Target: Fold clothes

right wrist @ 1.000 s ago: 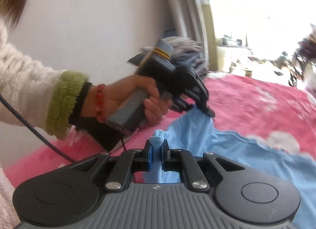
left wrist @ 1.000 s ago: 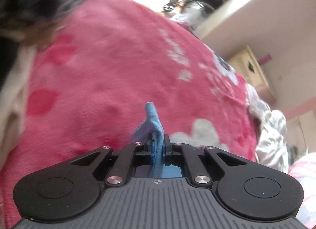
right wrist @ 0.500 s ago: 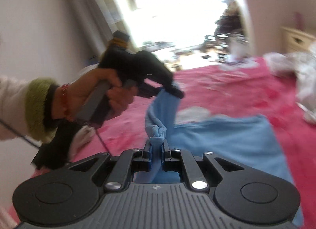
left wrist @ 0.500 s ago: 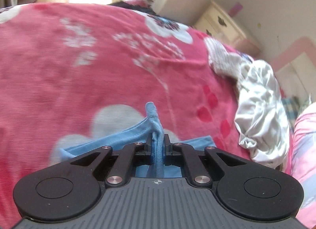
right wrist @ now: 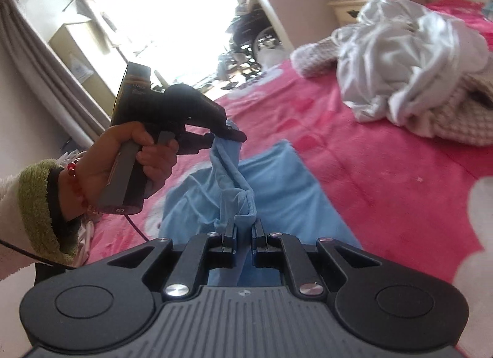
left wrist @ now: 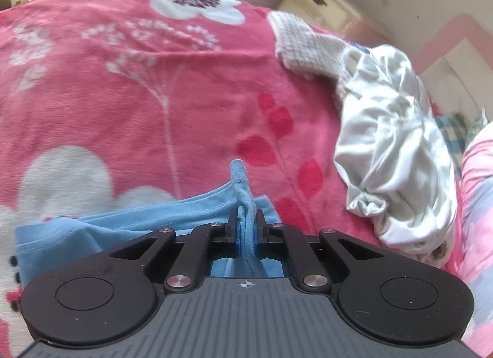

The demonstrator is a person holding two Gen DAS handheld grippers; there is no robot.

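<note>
Two grippers hold a blue shirt [right wrist: 271,191] above a pink blanket [right wrist: 385,173].

The left gripper [right wrist: 229,136], in a bare hand [right wrist: 129,154] with a green cuff, tilts downward, pinching one bunched edge; the right gripper [right wrist: 244,228] pinches another just beside it. The shirt's lower part lies mid-blanket, near a white clothes heap [left wrist: 391,148] at the blanket's right edge.

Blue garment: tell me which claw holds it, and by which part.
Both claws. The left claw and the right claw each pinch a bunched edge of the blue garment.
</note>
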